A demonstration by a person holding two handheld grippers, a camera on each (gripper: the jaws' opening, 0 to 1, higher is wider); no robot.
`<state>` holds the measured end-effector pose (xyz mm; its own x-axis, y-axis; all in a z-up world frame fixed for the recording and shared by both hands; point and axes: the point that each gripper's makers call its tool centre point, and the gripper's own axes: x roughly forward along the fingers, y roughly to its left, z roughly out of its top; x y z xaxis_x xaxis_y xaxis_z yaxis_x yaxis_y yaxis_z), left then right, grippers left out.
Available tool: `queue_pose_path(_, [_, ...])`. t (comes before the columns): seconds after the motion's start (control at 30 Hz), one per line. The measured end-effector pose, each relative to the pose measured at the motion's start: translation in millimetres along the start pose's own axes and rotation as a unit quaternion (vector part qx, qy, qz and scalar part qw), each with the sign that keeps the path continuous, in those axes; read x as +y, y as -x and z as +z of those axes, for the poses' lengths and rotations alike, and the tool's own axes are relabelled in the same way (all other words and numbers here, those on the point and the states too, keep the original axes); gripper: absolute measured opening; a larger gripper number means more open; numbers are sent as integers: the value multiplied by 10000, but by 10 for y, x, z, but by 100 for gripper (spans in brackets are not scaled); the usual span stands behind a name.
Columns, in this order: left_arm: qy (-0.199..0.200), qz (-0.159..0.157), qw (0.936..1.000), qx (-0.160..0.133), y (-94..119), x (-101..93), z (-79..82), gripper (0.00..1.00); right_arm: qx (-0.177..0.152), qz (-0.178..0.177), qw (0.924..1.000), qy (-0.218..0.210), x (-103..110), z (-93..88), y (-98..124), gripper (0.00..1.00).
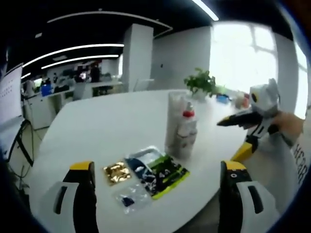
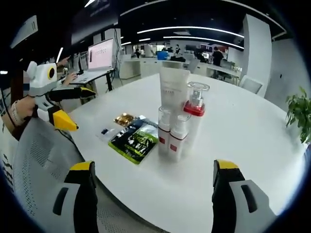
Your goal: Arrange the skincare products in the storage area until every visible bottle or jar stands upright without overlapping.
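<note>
Now the bottles [image 2: 179, 121] stand up straight, close together, near the middle of the big white desk [image 2: 252, 141]. A tall white tube [image 2: 173, 90] stands behind them, and one bottle has a red cap [image 2: 194, 108]. Just beside them lie flat packets [image 2: 133, 138], one green and black, one gold [image 2: 124, 119]. In the left gripper view, the left gripper [image 1: 158, 182] is wide apart and holds nothing. In the right gripper view, the right gripper [image 2: 153, 182] is wide apart too, with nothing in it. A green plant [image 1: 200, 82] sits farther back on the desk.
</note>
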<state>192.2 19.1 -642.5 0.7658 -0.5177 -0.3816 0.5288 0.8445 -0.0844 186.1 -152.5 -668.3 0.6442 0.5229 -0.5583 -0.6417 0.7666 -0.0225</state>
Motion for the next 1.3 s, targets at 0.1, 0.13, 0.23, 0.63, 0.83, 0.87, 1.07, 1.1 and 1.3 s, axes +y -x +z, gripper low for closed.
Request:
queue_pose_path(0.1, [37, 6, 10000, 61, 2, 12, -22, 99, -56, 6, 10000, 67, 16, 17, 2, 100])
queue_pose_path(0.13, [35, 5, 10000, 56, 2, 10, -19, 99, -80, 4, 9999, 88, 15, 21, 4, 100])
queue_pose_path(0.23, [28, 1, 10000, 74, 7, 1, -24, 99, -97, -13, 9999, 94, 5, 20, 9, 100])
queue_pose_path(0.63, [128, 116, 9998, -6, 41, 43, 10, 99, -219, -134, 9996, -119, -63, 49, 39, 100])
queue_pose_path(0.83, [48, 147, 9999, 65, 49, 41, -17, 99, -140, -178, 9996, -153, -73, 21, 41, 100])
queue_pose_path(0.87, [42, 142, 9999, 73, 48, 37, -19, 99, -134, -174, 9996, -148, -74, 19, 41, 100])
queue_pose_path(1.07, [50, 146, 9998, 124, 39, 40, -28, 99, -77, -163, 9997, -133, -64, 9, 41, 100])
queue_pose_path(1.1, [44, 152, 9998, 127, 40, 42, -29, 99, -58, -154, 9998, -131, -58, -1, 41, 100])
queue_pose_path(1.3, [129, 201, 9994, 257, 34, 71, -75, 99, 126, -96, 9998, -86, -34, -80, 17, 100])
